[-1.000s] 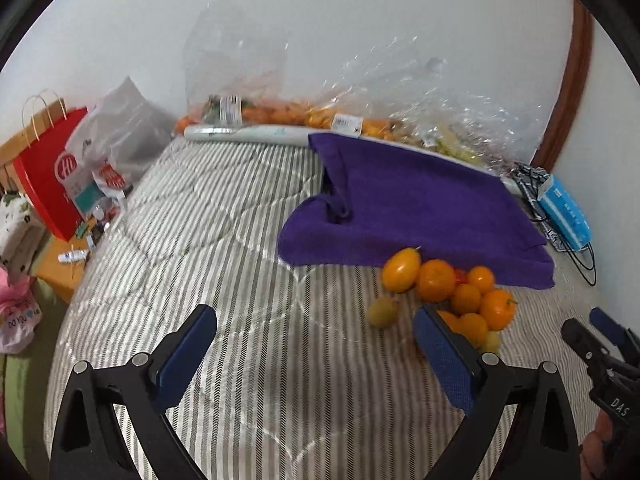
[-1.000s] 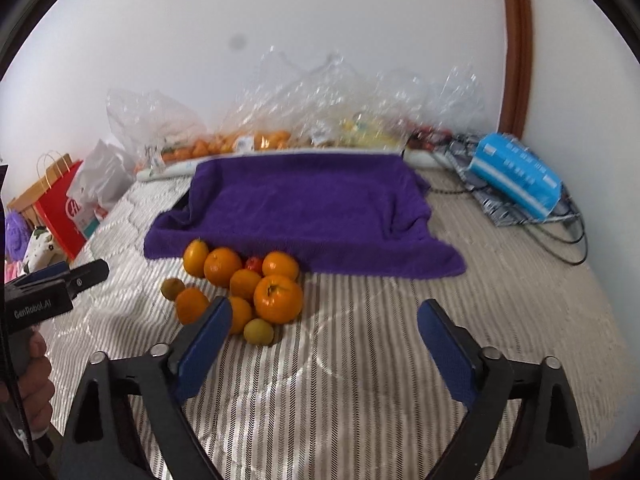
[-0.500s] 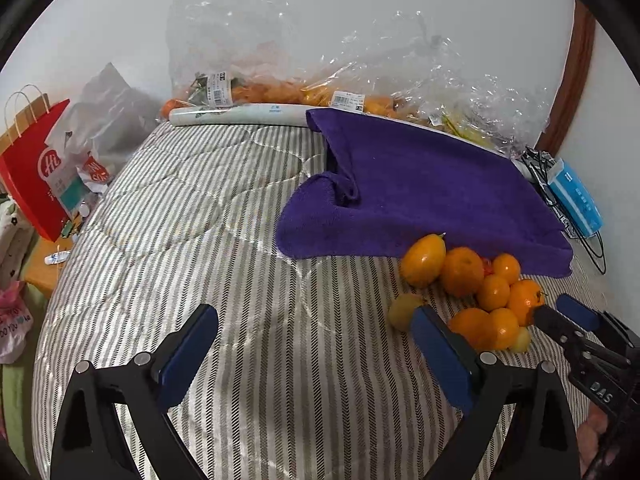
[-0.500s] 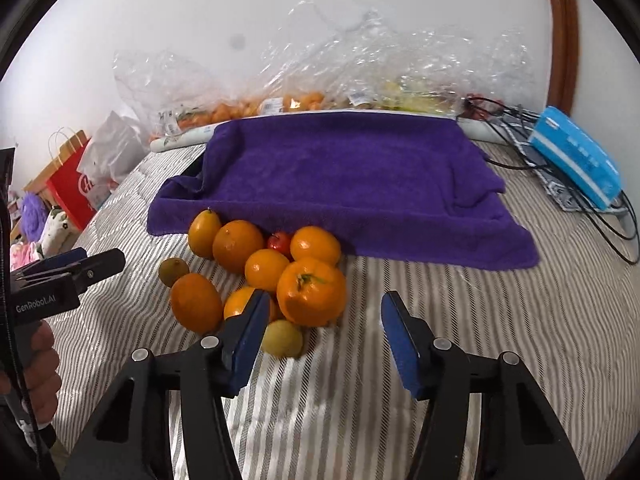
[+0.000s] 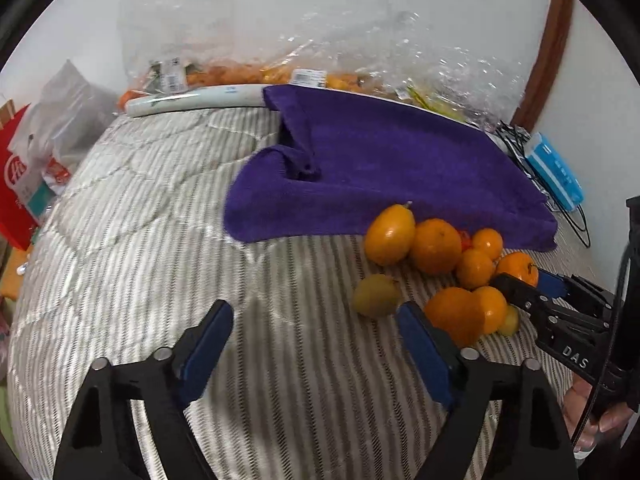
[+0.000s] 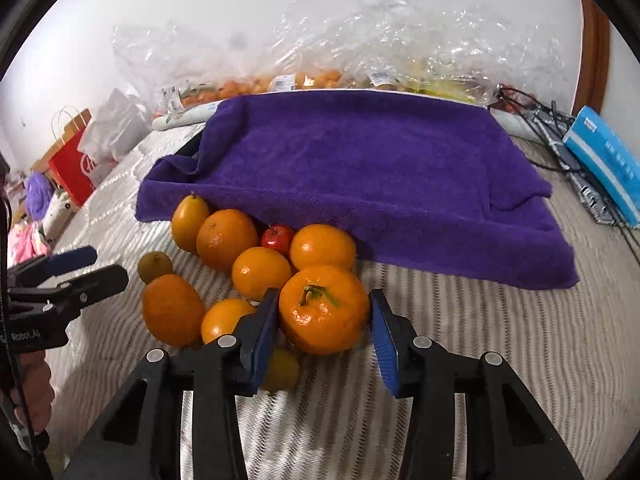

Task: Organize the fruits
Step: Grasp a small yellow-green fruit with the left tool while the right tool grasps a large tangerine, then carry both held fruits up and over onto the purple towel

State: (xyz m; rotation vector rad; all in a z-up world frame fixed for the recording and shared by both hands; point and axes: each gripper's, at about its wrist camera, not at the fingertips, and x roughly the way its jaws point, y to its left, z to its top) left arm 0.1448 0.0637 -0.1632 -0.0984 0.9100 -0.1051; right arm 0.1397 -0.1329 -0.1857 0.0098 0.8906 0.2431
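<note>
where towel (image 6: 360, 168) ends, oranges (image 6: 256, 272), bare quilt (image 6: 500, 360)

Striped bed (image 5: 160, 240): purple towel (image 5: 400, 168), fruit pile (image 6: 256, 272)

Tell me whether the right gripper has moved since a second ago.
Yes. The right gripper has advanced toward the purple towel, jaws closing around the big stemmed orange.

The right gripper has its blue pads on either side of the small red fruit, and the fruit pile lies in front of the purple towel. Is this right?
Not quite. In the right wrist view, the right gripper has its blue pads on either side of the large orange with a green stem, not the small red fruit, which sits further back. The pile does lie in front of the purple towel.
</note>
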